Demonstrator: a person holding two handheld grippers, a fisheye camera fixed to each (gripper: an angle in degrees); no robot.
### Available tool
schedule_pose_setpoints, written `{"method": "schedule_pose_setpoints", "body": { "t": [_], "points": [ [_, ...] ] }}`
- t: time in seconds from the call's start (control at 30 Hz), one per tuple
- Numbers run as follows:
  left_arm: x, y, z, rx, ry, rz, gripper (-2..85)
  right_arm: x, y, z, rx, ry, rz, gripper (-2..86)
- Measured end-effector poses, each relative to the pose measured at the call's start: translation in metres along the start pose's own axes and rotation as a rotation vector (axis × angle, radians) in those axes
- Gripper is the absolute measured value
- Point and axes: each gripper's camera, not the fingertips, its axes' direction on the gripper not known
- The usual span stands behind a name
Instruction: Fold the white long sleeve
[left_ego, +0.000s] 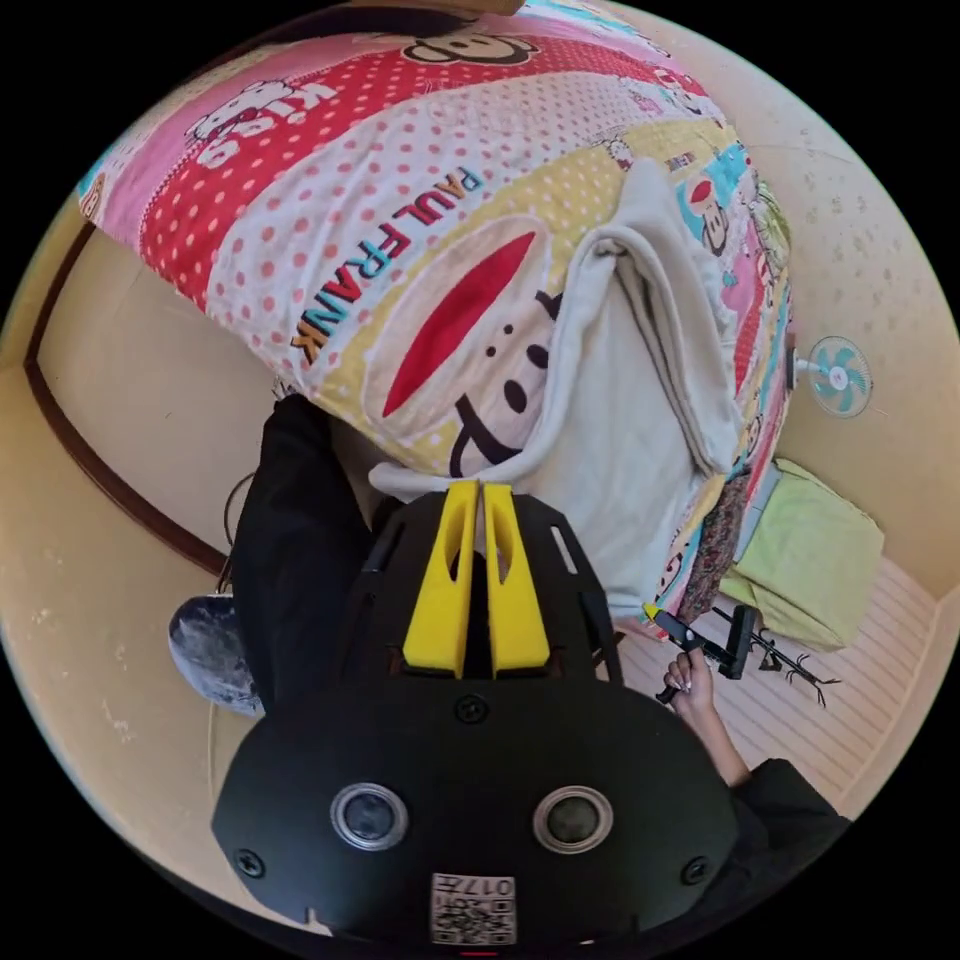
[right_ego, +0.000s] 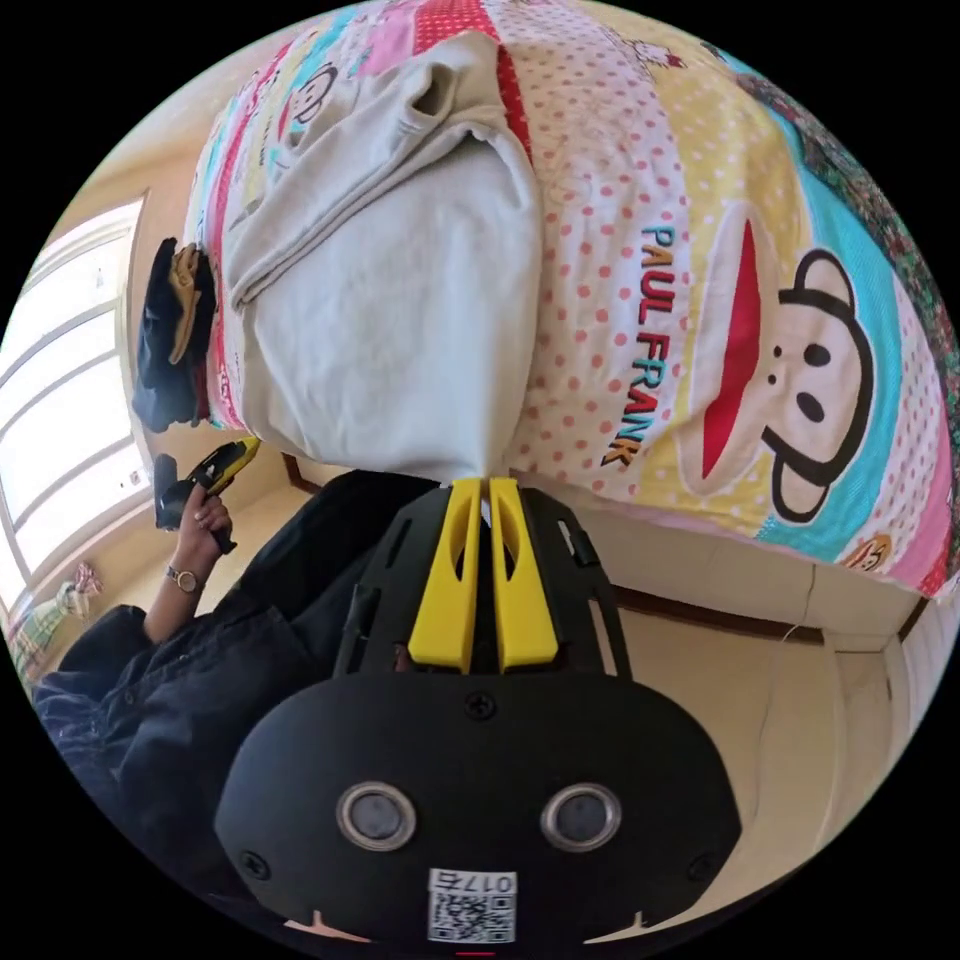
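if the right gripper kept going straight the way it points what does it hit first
The right gripper already has the near hem of the white long sleeve between its nearly shut jaws. Going straight on, it would push into that shirt, with the cartoon bedspread beneath; depth is hard to judge.

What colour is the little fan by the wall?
Teal blades on a white fan, seen best in the left gripper view.

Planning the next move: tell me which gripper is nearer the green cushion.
Right. The right gripper is beside the cushion; the left gripper holds the shirt hem farther off.
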Motion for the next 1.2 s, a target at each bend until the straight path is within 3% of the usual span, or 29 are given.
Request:
{"method": "schedule_pose_setpoints", "body": {
  "t": [0.2,0.33,0.47,0.67,0.83,0.93,1.07,1.2],
  "points": [
    [0.049,-0.023,-0.092,0.129,0.126,0.271,-0.4,-0.017,0.004,-0.098,0.247,-0.151,-0.062,3.0],
    [0.066,-0.079,-0.095,0.178,0.079,0.281,5.2,-0.004,-0.040,-0.118,0.361,-0.258,0.016,5.1],
    [0.057,-0.103,-0.104,0.212,0.185,0.266,9.7,0.008,-0.044,-0.120,0.408,-0.358,0.086,8.5],
    [0.027,-0.086,-0.062,0.055,0.030,0.262,12.4,0.016,-0.017,-0.047,0.230,-0.285,0.120,11.6],
    [-0.011,-0.066,-0.012,-0.100,0.015,0.182,12.0,0.013,-0.005,-0.020,0.251,-0.246,0.148,10.4],
    [-0.022,-0.061,-0.001,-0.131,0.026,0.123,5.2,0.008,-0.002,-0.015,0.220,-0.185,0.156,8.4],
    [-0.025,-0.059,-0.018,-0.110,0.050,0.119,3.9,-0.004,0.027,-0.054,0.354,-0.200,0.087,9.6],
    [-0.024,-0.055,-0.035,-0.125,0.033,0.191,2.4,-0.003,0.034,-0.064,0.339,-0.104,0.080,11.9]
  ]
}}
